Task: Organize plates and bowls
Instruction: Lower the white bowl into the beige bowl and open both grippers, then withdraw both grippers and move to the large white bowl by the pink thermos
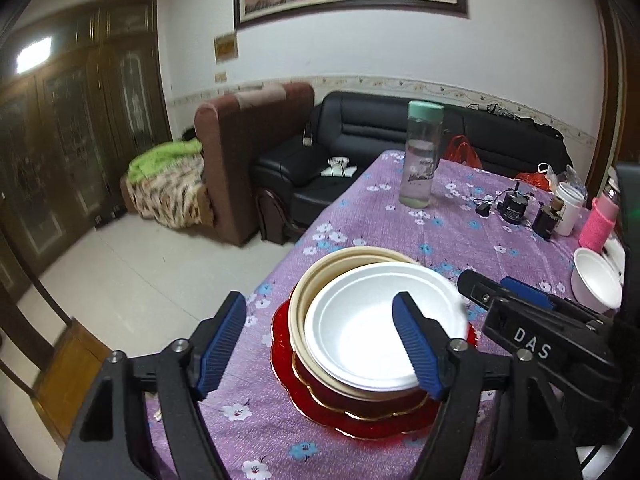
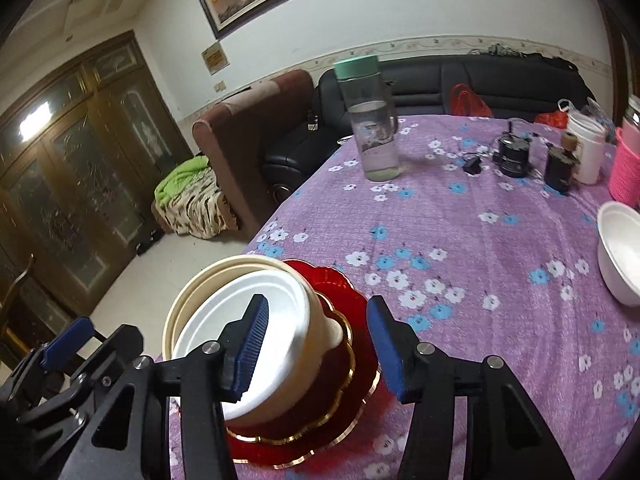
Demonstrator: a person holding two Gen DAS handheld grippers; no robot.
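Near the front-left edge of the worktop (image 1: 460, 236), which wears a purple flowered cloth, the dishes sit in one pile: a red plate (image 1: 288, 388) with a gold scalloped rim at the bottom, a cream bowl (image 1: 304, 292) on it, and a white bowl (image 1: 360, 328) nested inside the cream one, sitting a little off-centre toward the right side of it. The left claw (image 1: 320, 344) is spread wide with nothing between its blue pads, one pad out over the cloth to the left of the pile and the other over the white bowl's rim. The right claw (image 2: 316, 348) is likewise open and holds nothing; in its own view the left pad crosses in front of the white bowl (image 2: 248, 320) and the right pad hangs over the red plate (image 2: 344, 308). A second white bowl (image 2: 620, 252) stands apart at the right side of the worktop. Further back stands a clear bottle (image 1: 422, 156) with a mint-green cap, and near the far right corner a pink-sleeved cup (image 1: 598, 224)
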